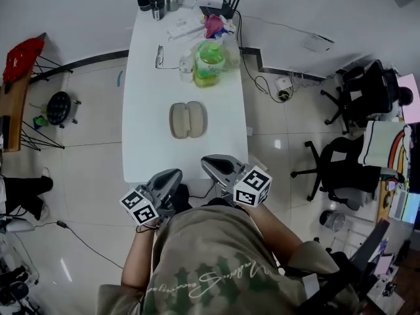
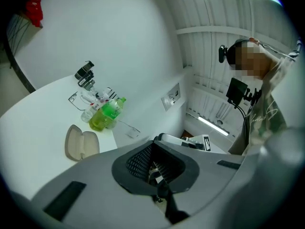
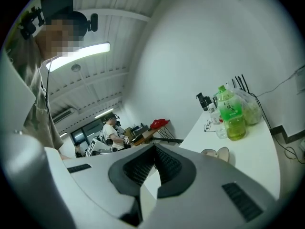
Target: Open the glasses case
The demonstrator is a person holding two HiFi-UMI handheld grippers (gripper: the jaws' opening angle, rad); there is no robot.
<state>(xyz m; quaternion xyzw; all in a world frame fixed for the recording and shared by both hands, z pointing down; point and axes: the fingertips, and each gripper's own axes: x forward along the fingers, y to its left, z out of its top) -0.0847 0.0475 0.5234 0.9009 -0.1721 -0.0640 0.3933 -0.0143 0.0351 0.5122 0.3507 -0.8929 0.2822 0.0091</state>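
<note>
Head view: glasses case (image 1: 188,120) lies opened flat on the white bench (image 1: 151,156), ahead of both sets of fingers and apart from them.
Left gripper (image 1: 174,174) and right gripper (image 1: 207,161) hang at the bench's near edge, fingers pressed together on nothing; beyond the case, farther from the fingers, stand a green bottle (image 1: 209,64) and spectacles (image 1: 159,56).
</note>
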